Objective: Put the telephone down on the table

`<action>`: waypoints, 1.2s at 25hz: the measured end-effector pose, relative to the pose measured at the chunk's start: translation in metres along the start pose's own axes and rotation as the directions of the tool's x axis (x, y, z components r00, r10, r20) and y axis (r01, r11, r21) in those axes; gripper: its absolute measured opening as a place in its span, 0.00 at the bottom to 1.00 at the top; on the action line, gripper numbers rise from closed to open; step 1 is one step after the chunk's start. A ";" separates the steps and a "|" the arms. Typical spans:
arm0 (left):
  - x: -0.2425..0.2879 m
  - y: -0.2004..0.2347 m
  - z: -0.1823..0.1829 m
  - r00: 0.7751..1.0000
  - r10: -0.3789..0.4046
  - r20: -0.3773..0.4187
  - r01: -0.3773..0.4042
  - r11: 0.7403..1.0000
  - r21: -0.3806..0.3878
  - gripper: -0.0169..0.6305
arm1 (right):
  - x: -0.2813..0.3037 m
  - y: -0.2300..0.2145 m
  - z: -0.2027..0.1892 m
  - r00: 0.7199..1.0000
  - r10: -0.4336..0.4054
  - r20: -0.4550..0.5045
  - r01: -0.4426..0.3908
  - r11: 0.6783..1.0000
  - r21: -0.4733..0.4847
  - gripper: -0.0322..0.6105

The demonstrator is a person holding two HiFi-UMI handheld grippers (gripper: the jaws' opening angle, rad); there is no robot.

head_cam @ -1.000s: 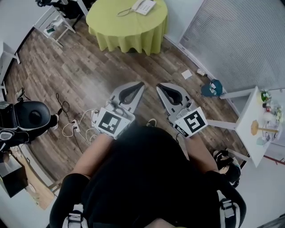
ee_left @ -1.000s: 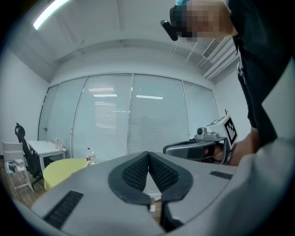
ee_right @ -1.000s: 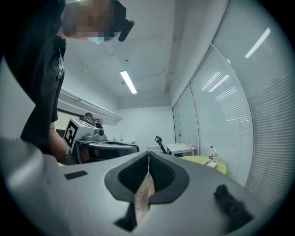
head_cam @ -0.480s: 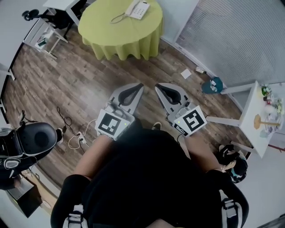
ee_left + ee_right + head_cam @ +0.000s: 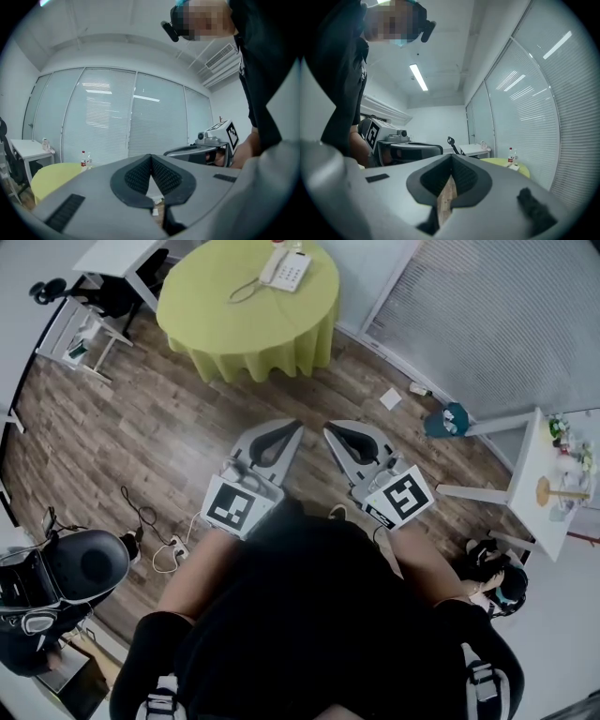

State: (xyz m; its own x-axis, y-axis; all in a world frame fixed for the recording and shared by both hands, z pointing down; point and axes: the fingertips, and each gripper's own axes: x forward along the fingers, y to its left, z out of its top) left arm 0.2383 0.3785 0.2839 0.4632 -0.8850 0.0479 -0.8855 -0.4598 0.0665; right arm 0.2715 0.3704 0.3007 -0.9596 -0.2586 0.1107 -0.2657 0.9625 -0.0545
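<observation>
A white telephone [image 5: 286,268] with a coiled cord sits on the round table with a yellow-green cloth [image 5: 234,324], at the top of the head view. My left gripper [image 5: 298,425] and right gripper [image 5: 328,427] are held side by side at chest height over the wooden floor, well short of the table. Both point toward it. Each gripper is shut, its tips meeting with nothing between them, as the left gripper view [image 5: 151,156] and the right gripper view [image 5: 451,157] show. The table's edge [image 5: 51,176] shows low on the left in the left gripper view.
A black office chair [image 5: 84,563] stands at the lower left, with cables and a power strip [image 5: 169,545] on the floor beside it. A white side table [image 5: 548,474] with small items is at the right. A teal object [image 5: 448,420] and a paper scrap [image 5: 391,397] lie by the blinds.
Both grippers have travelled forward together toward the round table, which now sits lower and nearer in the head view. The chair has slid toward the lower left. The jaws stayed shut.
</observation>
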 end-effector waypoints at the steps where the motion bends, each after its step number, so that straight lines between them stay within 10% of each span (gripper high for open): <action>1: -0.001 0.005 0.000 1.000 -0.007 0.002 0.007 1.000 -0.001 0.05 | 0.005 0.000 0.000 1.000 -0.004 -0.004 0.004 1.000 -0.005 0.08; 30: -0.004 0.119 0.004 0.998 -0.064 -0.011 0.064 0.998 0.014 0.05 | 0.113 -0.023 0.016 0.998 -0.066 0.025 0.066 0.998 0.024 0.08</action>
State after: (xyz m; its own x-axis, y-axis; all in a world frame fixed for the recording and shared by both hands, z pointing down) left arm 0.1311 0.3274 0.2875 0.5190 -0.8531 0.0541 -0.8546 -0.5164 0.0555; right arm 0.1681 0.3176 0.2983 -0.9419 -0.3237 0.0896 -0.3302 0.9412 -0.0712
